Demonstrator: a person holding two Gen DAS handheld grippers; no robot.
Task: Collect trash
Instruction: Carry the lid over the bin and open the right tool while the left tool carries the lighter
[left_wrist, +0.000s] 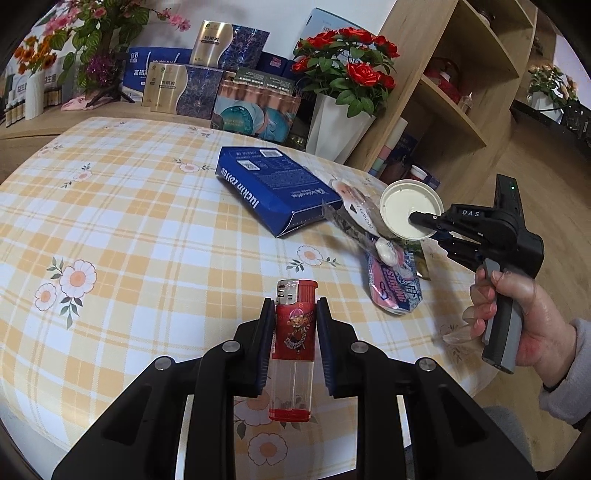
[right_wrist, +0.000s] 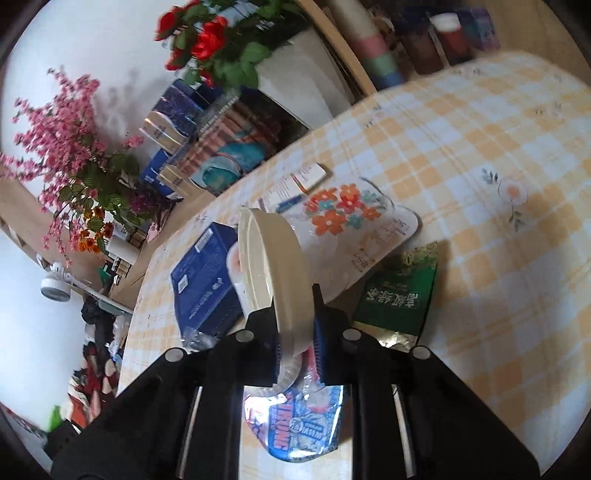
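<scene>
My left gripper (left_wrist: 293, 314) is shut on a red lighter (left_wrist: 293, 339) and holds it above the checked tablecloth (left_wrist: 129, 221). My right gripper (right_wrist: 297, 317), which also shows in the left wrist view (left_wrist: 424, 221), is shut on the rim of a cream paper cup (right_wrist: 269, 266) (left_wrist: 408, 208) and holds it tilted over a pile of trash. In the pile lie a blue coffee box (left_wrist: 273, 188) (right_wrist: 203, 280), a blue and pink snack wrapper (left_wrist: 395, 284) (right_wrist: 299, 424), a green tea packet (right_wrist: 397, 291) and a white flowered bag (right_wrist: 354, 236).
Gift boxes (left_wrist: 195, 88) and a white vase of red roses (left_wrist: 340, 122) stand behind the table. A wooden shelf (left_wrist: 450, 110) stands at the right. A small white box (right_wrist: 310, 177) lies on the cloth beyond the flowered bag.
</scene>
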